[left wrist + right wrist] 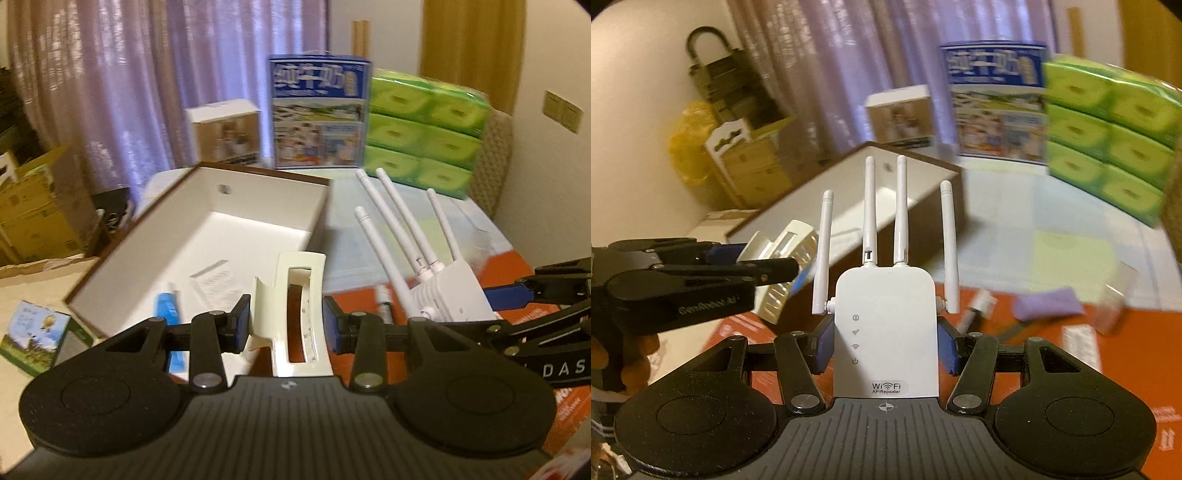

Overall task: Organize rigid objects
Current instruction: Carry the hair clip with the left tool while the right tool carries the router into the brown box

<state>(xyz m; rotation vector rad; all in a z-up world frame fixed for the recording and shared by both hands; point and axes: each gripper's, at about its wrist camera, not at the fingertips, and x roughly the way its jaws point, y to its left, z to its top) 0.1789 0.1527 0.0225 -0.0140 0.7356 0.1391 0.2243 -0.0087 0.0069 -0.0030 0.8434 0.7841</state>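
Both tools are loaded for the open white box [207,236] at eleven o'clock: the left gripper [286,326] pinches a cream hair claw clip [295,317], the right gripper [884,347] clamps a WiFi repeater [886,325], antennas forward, seemingly to clear the rim.

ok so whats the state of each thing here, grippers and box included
left gripper: shut on the cream hair clip, held off the table
right gripper: shut on the wifi repeater, its four antennas pointing away from the camera
white box: open, no lid on, a blue tube and a paper slip lying inside
green tissue packs: stacked, still wrapped
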